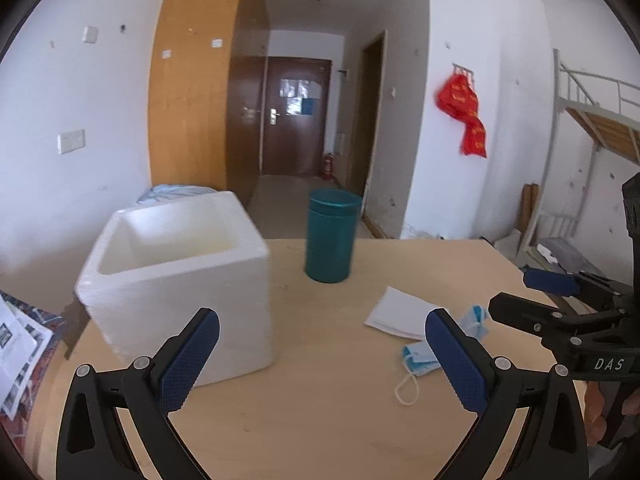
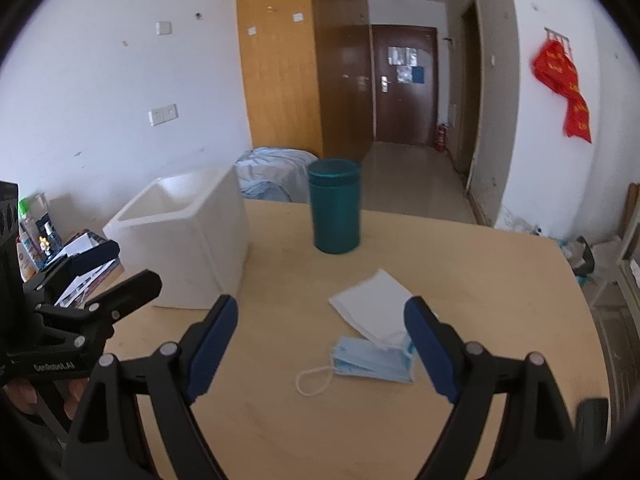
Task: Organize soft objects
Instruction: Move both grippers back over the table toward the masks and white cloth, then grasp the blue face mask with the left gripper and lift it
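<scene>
A folded blue face mask (image 2: 372, 364) with a white ear loop lies on the wooden table (image 2: 280, 420), and a white mask (image 2: 372, 304) overlaps its far edge. My right gripper (image 2: 322, 306) hangs open just above and in front of them, with nothing between its fingers. In the left wrist view the blue mask (image 1: 418, 358), a crumpled blue piece (image 1: 476, 318) and the white mask (image 1: 400, 312) lie to the right. My left gripper (image 1: 322, 320) is open and empty, beside a white foam box (image 1: 180, 312). The right gripper (image 1: 520, 294) shows at the right edge.
A teal canister (image 1: 332, 236) stands upright at the table's far middle, right of the foam box (image 2: 192, 256). Printed papers (image 1: 20, 352) and bottles (image 2: 30, 232) sit left of the table. The left gripper (image 2: 134, 264) is at the left edge. Bedding (image 2: 272, 168) lies on the floor behind.
</scene>
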A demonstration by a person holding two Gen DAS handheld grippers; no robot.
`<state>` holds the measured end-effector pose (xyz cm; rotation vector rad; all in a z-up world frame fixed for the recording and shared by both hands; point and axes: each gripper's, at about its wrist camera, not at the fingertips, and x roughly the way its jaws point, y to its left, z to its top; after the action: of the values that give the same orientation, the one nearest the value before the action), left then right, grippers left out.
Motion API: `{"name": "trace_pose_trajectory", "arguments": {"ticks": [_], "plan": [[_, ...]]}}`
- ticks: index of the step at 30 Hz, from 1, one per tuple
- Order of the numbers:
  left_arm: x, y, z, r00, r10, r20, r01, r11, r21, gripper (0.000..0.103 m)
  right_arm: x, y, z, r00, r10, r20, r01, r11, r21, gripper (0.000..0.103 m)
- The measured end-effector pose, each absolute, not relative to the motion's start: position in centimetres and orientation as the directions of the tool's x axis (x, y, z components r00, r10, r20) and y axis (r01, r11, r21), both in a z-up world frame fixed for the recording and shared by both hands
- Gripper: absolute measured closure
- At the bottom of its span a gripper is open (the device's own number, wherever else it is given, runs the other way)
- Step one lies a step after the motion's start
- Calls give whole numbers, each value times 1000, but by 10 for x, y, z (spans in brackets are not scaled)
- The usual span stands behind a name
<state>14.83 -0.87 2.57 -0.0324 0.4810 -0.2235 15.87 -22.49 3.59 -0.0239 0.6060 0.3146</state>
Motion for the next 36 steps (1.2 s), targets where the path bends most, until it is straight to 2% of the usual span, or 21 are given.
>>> {"name": "trace_pose_trajectory", "arguments": {"ticks": [11, 24, 36], "plan": [[160, -47, 7, 814, -305, -495, 298, 950, -96, 0, 156, -258, 21, 777, 228, -586, -238, 969, 62, 15], [181, -80, -14, 746, -388, -541, 377, 916, -137, 0, 176, -284, 8, 750, 227, -621, -229, 970, 77, 15], [201, -152, -36, 660, -461, -593, 491, 862, -125, 0, 182, -322, 5, 760, 215, -614, -175, 977, 126, 15]]}}
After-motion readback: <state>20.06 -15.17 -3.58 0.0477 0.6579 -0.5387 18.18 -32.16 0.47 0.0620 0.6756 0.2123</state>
